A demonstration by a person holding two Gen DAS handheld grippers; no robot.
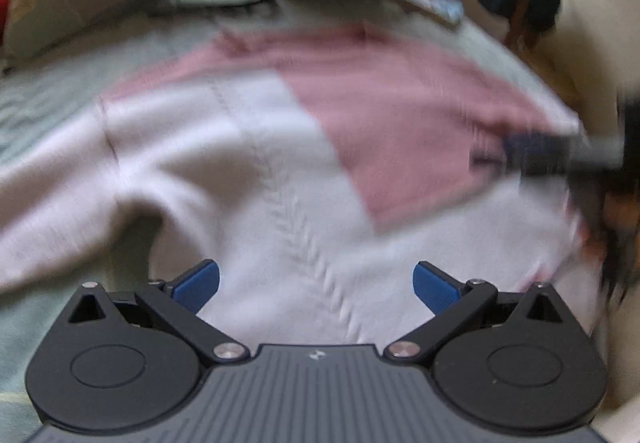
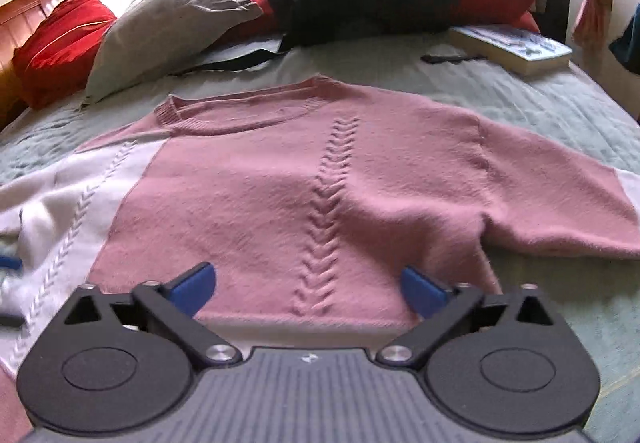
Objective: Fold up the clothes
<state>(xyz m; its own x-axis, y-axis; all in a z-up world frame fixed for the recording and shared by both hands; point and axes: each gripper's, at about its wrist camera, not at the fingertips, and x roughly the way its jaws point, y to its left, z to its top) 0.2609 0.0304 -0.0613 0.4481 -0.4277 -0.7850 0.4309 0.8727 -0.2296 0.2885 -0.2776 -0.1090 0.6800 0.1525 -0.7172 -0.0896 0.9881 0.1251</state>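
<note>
A pink-and-white cable-knit sweater (image 2: 304, 179) lies spread flat on the pale green quilted bed (image 2: 560, 115); soft and floppy, it should fold best pinched at hem or sleeve edge. The left gripper (image 1: 316, 281) and right gripper (image 2: 308, 285) hover released above it, though the left view is blurred.

Pink-and-white sweater (image 2: 304, 179) lies flat on bedspread (image 2: 560, 111), right gripper (image 2: 308, 289) fingers spread.
</note>
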